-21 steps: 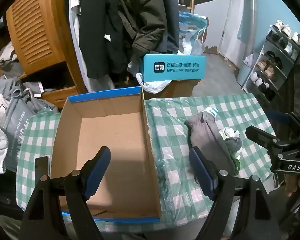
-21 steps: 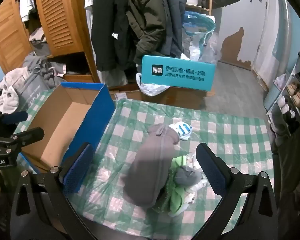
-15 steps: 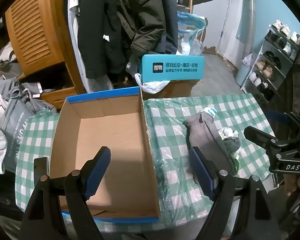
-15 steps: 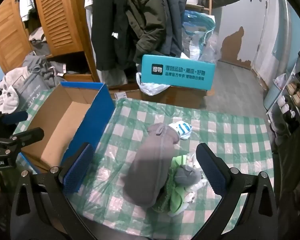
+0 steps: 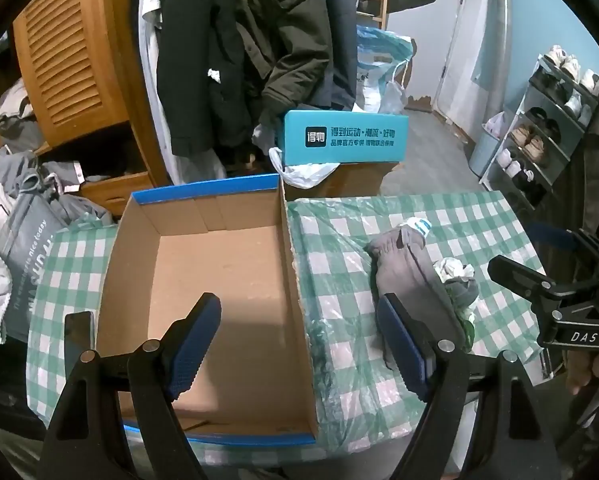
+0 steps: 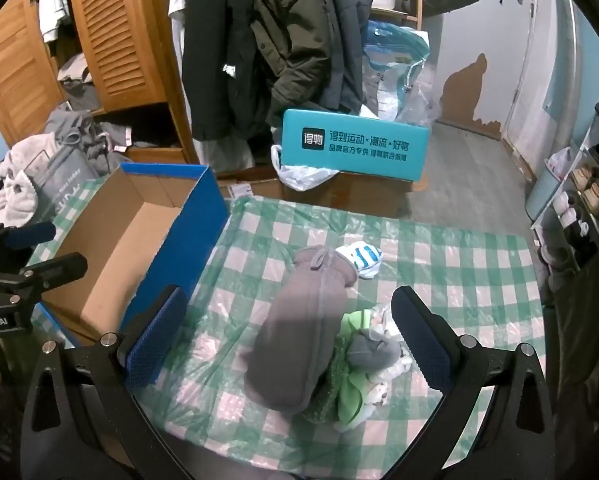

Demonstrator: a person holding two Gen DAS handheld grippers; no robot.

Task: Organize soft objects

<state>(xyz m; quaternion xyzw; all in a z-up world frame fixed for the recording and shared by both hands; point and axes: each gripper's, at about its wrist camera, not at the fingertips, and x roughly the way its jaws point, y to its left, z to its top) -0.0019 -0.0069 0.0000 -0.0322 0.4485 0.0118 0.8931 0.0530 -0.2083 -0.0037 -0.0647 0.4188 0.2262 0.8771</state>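
Note:
A pile of soft things lies on the green checked tablecloth [image 6: 439, 264]: a long grey garment [image 6: 299, 328], a white sock with blue stripes [image 6: 361, 258], a green cloth [image 6: 353, 392] and a small grey bundle [image 6: 373, 350]. My right gripper [image 6: 291, 340] hovers open above this pile, nothing between its fingers. An empty cardboard box with blue outer walls [image 5: 215, 276] sits left of the pile. My left gripper [image 5: 299, 348] stands open over the box's right wall. The grey garment [image 5: 411, 276] shows to its right. The right gripper [image 5: 555, 300] shows at the right edge of the left wrist view.
A teal box with white print [image 6: 353, 148] rests on a brown carton behind the table. Coats hang at the back beside a wooden louvred wardrobe [image 6: 111, 36]. Clothes are heaped at the left [image 6: 55, 152]. A shoe rack [image 5: 539, 136] stands at the right.
Both views have shifted only slightly; the box and pile sit a touch lower and nearer in the left wrist view. Both grippers stay open and empty.

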